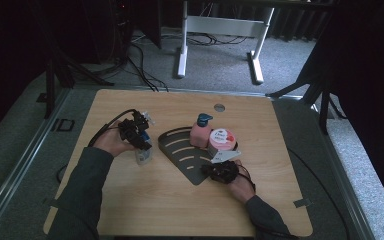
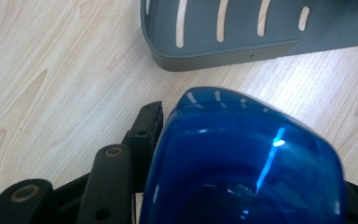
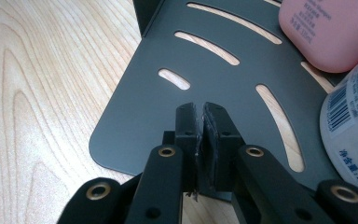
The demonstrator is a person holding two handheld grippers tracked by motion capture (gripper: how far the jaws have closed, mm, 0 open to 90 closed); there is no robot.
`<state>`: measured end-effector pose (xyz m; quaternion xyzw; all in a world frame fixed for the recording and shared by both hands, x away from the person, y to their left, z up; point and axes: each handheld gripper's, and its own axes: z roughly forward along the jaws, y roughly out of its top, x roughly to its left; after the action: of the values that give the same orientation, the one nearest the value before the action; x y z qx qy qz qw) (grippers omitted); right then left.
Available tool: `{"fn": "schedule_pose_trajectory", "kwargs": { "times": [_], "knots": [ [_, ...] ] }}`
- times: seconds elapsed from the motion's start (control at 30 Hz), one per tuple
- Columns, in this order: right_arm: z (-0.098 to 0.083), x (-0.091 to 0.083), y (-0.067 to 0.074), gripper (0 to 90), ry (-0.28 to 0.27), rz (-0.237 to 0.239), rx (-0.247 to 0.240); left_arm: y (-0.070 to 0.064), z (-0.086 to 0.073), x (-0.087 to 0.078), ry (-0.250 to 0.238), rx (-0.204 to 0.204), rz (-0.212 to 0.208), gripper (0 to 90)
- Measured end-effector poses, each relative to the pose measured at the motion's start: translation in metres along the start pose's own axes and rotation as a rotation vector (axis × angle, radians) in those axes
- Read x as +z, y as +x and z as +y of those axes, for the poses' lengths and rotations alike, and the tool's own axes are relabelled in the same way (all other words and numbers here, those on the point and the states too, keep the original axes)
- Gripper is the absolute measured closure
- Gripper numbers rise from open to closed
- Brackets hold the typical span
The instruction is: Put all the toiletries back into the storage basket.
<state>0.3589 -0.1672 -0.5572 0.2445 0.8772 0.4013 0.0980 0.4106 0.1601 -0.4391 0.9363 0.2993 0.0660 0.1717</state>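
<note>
1. Left gripper [image 1: 141, 136], left of centre in the high view: my jaws sit about half open around a bottle with a blue cap [image 2: 242, 158]; the bottle [image 1: 143, 154] stands upright on the table [image 1: 145, 200], just left of the rack.
2. Right gripper [image 3: 200, 122], lower centre of its own view: my jaws are pinched together on the near edge of the dark slotted rack [image 3: 168, 107].
3. Rack contents, upper right in the right gripper view: pink pump bottle [image 1: 200, 131], and a white tub [image 1: 222, 140] beside it.
</note>
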Motion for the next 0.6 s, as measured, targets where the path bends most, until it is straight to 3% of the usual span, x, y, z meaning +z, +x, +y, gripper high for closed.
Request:
{"fn": "schedule_pose_trajectory", "kwargs": {
  "times": [0.3, 0.47, 0.6],
  "knots": [
    [0.0, 0.0, 0.0, 84.8, -0.001, 0.001, -0.001, -0.005, 0.001, 0.0, -0.001, 0.022, -0.009, 55.6],
    [0.0, 0.0, 0.0, 84.8, -0.001, 0.0, -0.001, -0.011, 0.004, 0.001, -0.006, 0.037, -0.036, 55.6],
    [0.0, 0.0, 0.0, 84.8, -0.001, 0.001, -0.001, -0.017, 0.007, 0.002, -0.004, 0.065, -0.039, 55.6]
  ]
}}
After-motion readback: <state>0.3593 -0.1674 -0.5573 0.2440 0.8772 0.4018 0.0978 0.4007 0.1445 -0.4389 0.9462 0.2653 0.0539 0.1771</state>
